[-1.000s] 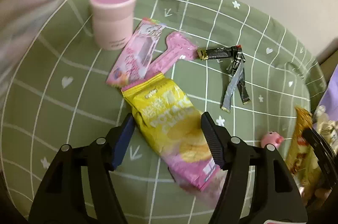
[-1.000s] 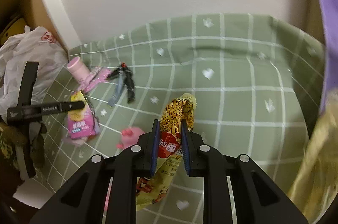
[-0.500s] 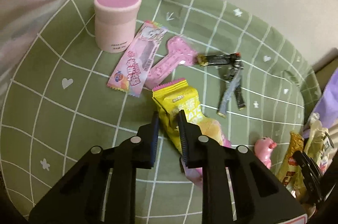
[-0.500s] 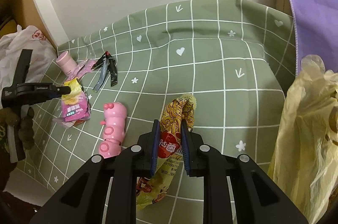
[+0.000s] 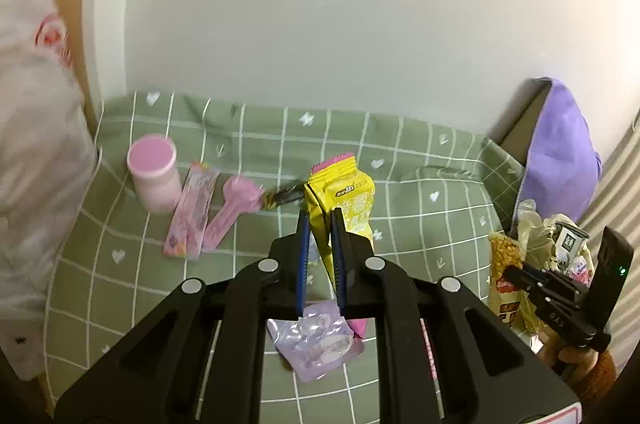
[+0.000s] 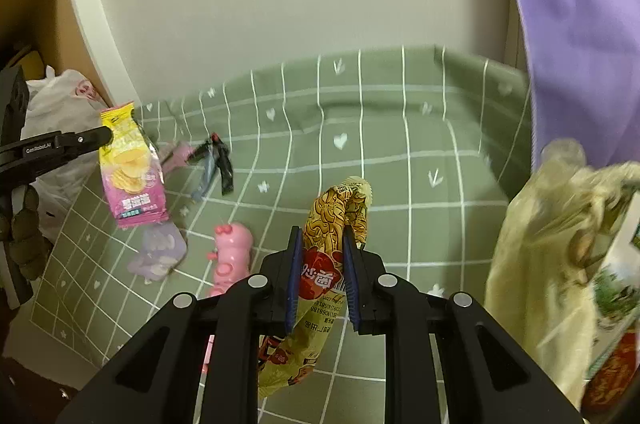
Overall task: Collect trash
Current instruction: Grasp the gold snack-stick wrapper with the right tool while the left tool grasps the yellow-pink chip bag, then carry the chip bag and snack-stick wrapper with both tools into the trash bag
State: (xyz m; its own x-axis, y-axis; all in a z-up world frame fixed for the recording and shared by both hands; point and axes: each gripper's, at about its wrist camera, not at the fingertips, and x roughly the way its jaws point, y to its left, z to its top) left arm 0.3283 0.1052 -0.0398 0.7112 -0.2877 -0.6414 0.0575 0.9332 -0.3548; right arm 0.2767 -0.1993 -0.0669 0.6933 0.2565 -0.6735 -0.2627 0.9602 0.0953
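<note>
My left gripper (image 5: 319,220) is shut on a yellow and pink chip bag (image 5: 345,195) and holds it up off the green checked cloth (image 5: 420,224); the bag also shows hanging at the left of the right wrist view (image 6: 132,167). My right gripper (image 6: 320,240) is shut on an orange noodle snack packet (image 6: 332,224) above the cloth. A yellowish trash bag (image 6: 552,256) with wrappers in it stands at the right. A pale purple wrapper (image 5: 316,340) lies on the cloth under the left gripper.
On the cloth are a pink cup (image 5: 153,175), a pink wrapper (image 5: 194,209), a pink spoon-shaped piece (image 5: 230,209), dark sachets (image 6: 216,163) and a pink toy (image 6: 230,256). A white plastic bag (image 5: 32,143) is at left, a purple cloth (image 6: 572,35) at right.
My left gripper has closed on the chip bag and lifted it off the cloth, uncovering the purple wrapper. My right gripper has kept the noodle packet and moved near the trash bag.
</note>
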